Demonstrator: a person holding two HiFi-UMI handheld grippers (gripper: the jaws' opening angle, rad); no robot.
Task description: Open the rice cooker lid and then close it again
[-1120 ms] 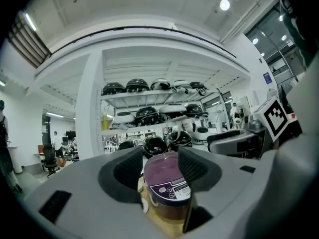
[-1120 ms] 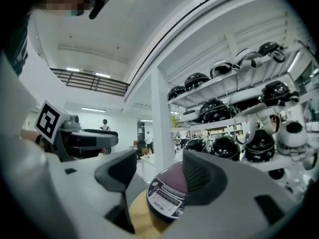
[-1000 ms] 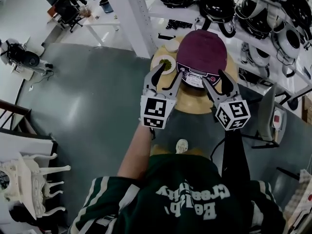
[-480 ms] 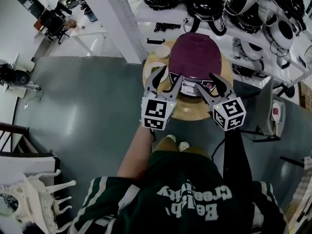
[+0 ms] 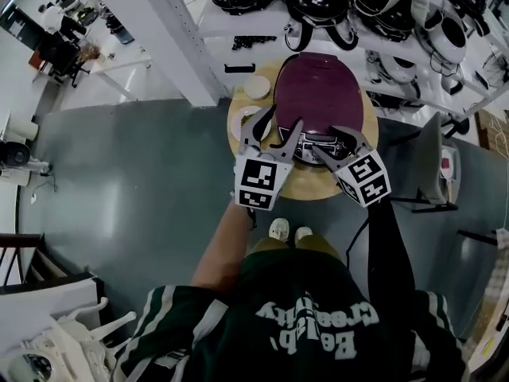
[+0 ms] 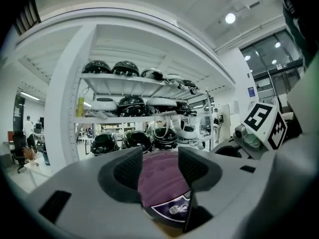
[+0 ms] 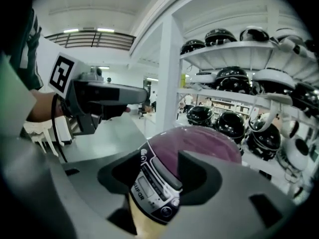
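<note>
The fingers (image 6: 125,173) of the left gripper (image 6: 160,176) stand apart with nothing clamped; between them shows the purple top of the rice cooker (image 6: 162,180), not touched, its lower body cut off by the gripper's grey frame. The right gripper (image 7: 162,179) is likewise spread and empty, its jaws framing the cooker's front control panel (image 7: 152,185), whose small print is too blurred to read. From the head view the rice cooker (image 5: 316,94) sits on the round wooden table (image 5: 306,183) toward its far edge, lid down. The left gripper (image 5: 278,122) hangs over the table's left side and the right gripper (image 5: 328,139) over the near right side; together they cover much of the panel. A pale dish (image 5: 243,122) at the left edge is mostly hidden under the left gripper, and a small white bowl (image 5: 256,86) lies at the far left edge. Dark rounded items fill the white shelves (image 5: 238,24) beyond the table; what they are is unclear.
</note>
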